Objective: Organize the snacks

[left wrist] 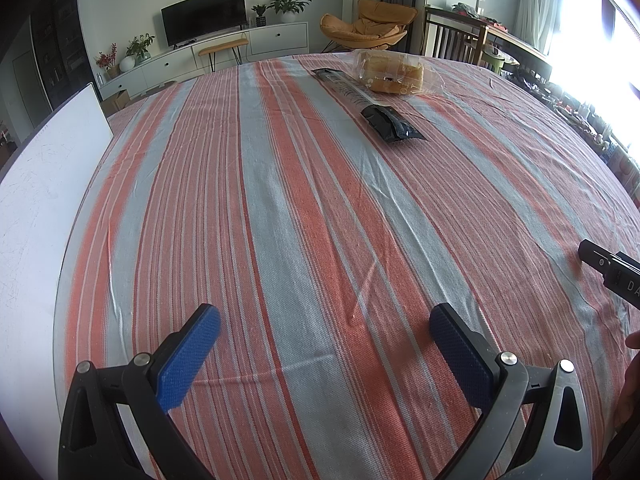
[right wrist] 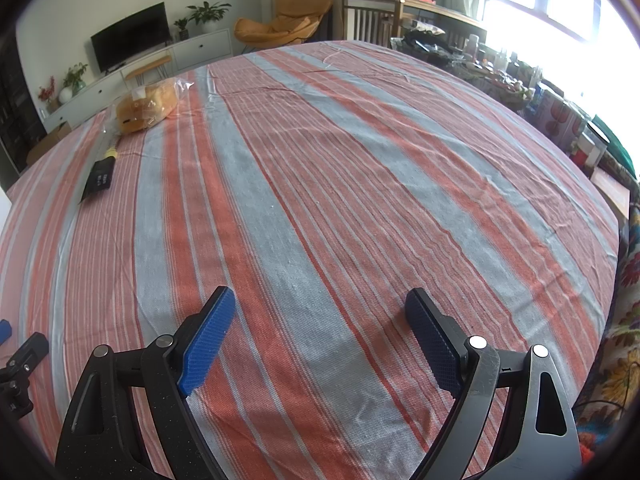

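Observation:
A bag of bread (left wrist: 390, 71) (right wrist: 148, 107) lies at the far side of the striped tablecloth (left wrist: 280, 200) (right wrist: 340, 184). Beside it stretches a long black snack packet (left wrist: 372, 110) (right wrist: 99, 174), its thick end nearer to me. My left gripper (left wrist: 325, 322) hovers open over bare cloth at the near edge, far from both snacks. My right gripper (right wrist: 320, 306) is open too, with nothing between its blue pads. The right gripper's body (left wrist: 612, 272) shows at the right edge of the left wrist view, and part of the left gripper (right wrist: 20, 364) shows at the left edge of the right wrist view.
A white board (left wrist: 44, 200) runs along the table's left side. Cluttered shelves and boxes (right wrist: 560, 120) line the right side under a bright window. Beyond the table stand wooden chairs (left wrist: 456, 38), an orange lounge chair (left wrist: 368, 26) and a TV cabinet (left wrist: 208, 50).

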### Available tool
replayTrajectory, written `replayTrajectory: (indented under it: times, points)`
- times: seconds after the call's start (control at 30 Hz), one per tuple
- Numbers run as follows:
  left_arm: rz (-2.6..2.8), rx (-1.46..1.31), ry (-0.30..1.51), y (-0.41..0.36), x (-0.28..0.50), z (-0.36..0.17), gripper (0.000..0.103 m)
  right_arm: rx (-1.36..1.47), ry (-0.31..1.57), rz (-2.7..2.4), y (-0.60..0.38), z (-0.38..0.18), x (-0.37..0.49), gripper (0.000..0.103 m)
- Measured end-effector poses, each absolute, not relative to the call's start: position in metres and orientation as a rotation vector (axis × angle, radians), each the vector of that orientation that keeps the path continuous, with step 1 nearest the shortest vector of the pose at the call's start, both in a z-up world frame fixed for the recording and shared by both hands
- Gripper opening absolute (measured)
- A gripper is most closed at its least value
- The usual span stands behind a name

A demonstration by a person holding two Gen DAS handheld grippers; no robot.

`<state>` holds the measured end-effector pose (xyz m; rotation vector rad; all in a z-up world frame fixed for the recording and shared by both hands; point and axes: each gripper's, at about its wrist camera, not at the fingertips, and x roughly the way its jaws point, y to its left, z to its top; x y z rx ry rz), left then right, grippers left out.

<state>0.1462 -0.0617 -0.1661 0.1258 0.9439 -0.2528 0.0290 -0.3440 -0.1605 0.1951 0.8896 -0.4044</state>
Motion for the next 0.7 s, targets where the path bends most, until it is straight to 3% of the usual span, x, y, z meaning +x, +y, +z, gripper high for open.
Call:
replayTrajectory:
  times: [0.13,0.4,0.57,0.7]
  points:
    - [-0.305,0.088,1.048,-0.059,0.159,-0.156,0.102,0.195,0.889,-0.405,-0.344,-0.161,0.029,0.09]
    - [-0.314,-0.053,1.002,-0.076,0.254,-0.101,0.102,0.193,0.891,-0.401,-0.343,-0.161,0.029,0.091]
    - [-0.318,0.045,1.045,-0.14,0.324,-0.112,0.097,0.194,0.891,-0.401,-0.343,-0.161,0.028,0.092]
    - [-0.236,0.13,1.077,-0.171,0.355,-0.141,0.081,0.194,0.89,-0.401,-0.343,-0.161,0.028,0.092]
